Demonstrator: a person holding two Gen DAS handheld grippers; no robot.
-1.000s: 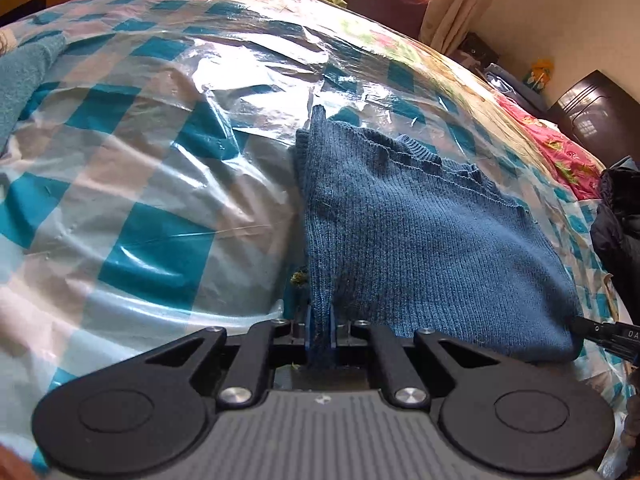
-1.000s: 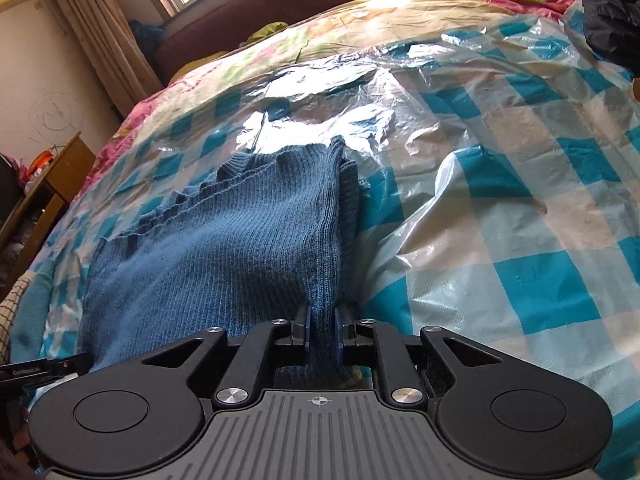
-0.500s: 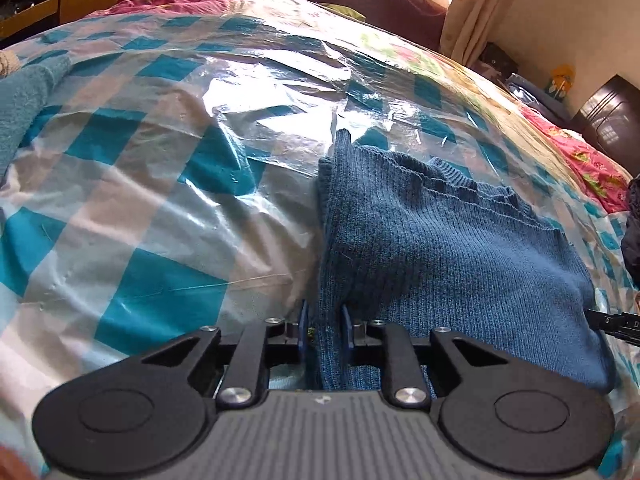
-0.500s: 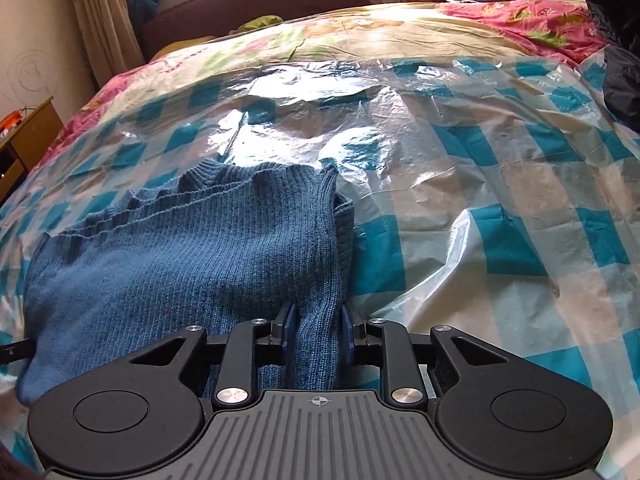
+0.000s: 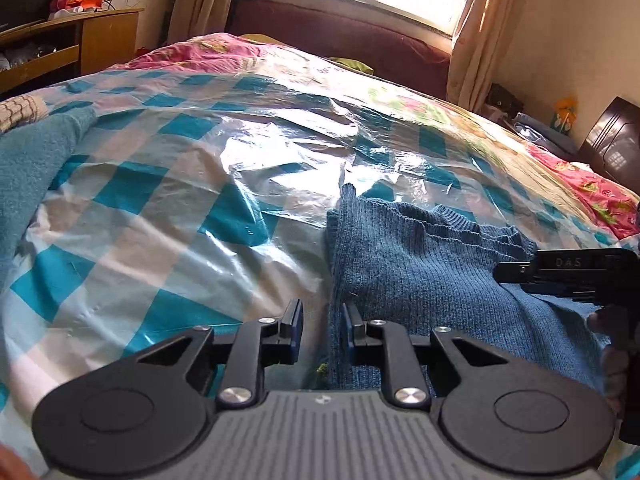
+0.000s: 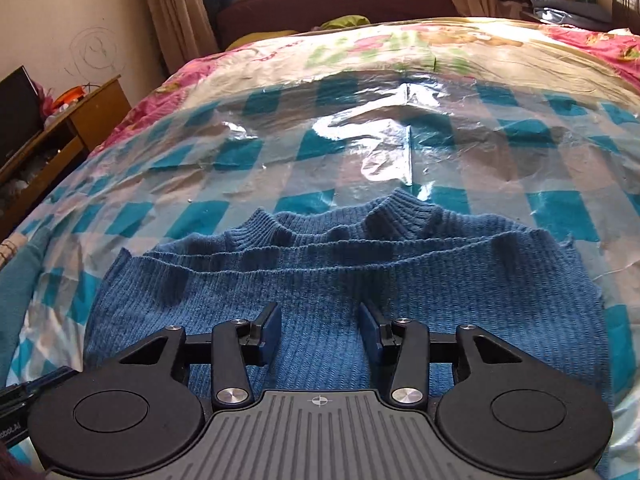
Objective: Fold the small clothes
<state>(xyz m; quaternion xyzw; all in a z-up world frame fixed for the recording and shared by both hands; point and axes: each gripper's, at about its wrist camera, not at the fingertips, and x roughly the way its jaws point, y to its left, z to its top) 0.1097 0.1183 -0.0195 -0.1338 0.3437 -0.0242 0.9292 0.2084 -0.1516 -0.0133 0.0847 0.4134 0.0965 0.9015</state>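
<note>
The blue knit sweater point(image 6: 344, 280) lies folded flat on the bed, on the checked plastic sheet point(image 5: 168, 216), with its ribbed neck and hem edges stacked on the side toward the window. A fold looks just laid and let go. The left tongs point(image 5: 320, 330) stand slightly apart at the sweater's left edge, gripping nothing, though the cloth edge may brush the right finger; the view is too low to be sure. The right tongs point(image 6: 319, 330) are spread wide above the middle of the knit, empty. A teal garment point(image 5: 28, 168) waits near the bed's left edge. Next, I judge, both tongs must take a fresh hold on one side and carry it across, keeping the layers aligned.
</note>
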